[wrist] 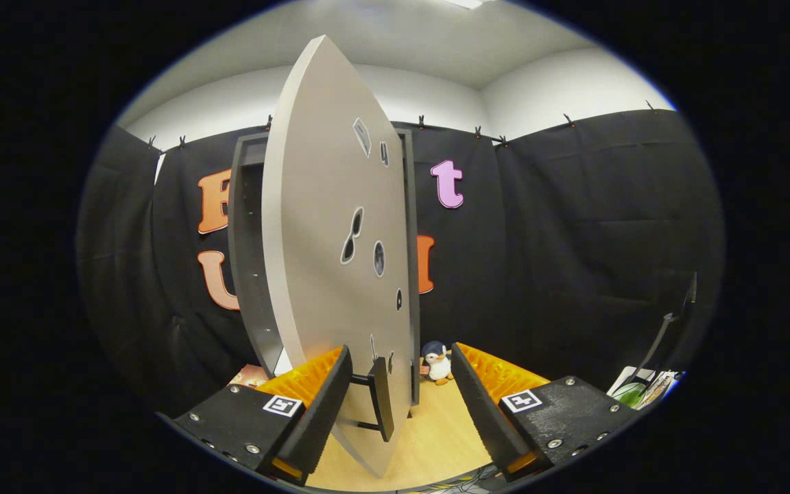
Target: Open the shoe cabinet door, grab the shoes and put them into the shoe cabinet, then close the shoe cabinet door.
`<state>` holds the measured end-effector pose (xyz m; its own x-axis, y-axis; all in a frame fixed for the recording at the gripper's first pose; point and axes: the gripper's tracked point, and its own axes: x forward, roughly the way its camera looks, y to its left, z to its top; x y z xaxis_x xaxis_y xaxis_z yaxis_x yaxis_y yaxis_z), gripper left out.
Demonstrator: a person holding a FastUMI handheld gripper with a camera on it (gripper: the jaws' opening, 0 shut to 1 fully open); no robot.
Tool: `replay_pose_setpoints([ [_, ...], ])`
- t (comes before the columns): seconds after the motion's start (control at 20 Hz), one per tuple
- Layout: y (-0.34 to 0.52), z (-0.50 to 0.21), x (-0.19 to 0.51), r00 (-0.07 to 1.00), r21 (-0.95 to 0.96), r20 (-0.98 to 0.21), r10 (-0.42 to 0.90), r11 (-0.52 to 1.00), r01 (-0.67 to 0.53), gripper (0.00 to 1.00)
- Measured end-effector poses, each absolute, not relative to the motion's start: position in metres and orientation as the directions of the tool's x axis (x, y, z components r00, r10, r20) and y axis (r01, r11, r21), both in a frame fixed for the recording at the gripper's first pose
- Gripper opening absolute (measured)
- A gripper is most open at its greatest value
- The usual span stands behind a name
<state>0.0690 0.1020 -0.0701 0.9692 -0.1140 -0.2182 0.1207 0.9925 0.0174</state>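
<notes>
Even, bright light falls from a ceiling lamp (465, 3) overhead, washing the white walls and the pale cabinet door (330, 226) without glare. The black cloth stays dim. Fisheye distortion bows the door's straight edges into curves. Focus is sharp, shadows soft and faint.

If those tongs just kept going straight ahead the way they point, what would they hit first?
Most likely the cabinet door, ajar, with its handle sitting between the open tongs. Depth is hard to judge; passing the door, they would head toward the toy penguin on the floor.
</notes>
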Motion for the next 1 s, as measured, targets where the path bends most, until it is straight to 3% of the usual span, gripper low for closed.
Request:
replay_pose_setpoints([
  [0.45, 0.203, -0.082, 0.126, 0.975, 0.023, -0.218, 0.033, 0.999, -0.029, 0.92],
  [1.0, 0.261, -0.093, 0.205, 0.974, 0.071, -0.198, 0.110, 0.993, -0.097, 0.92],
])
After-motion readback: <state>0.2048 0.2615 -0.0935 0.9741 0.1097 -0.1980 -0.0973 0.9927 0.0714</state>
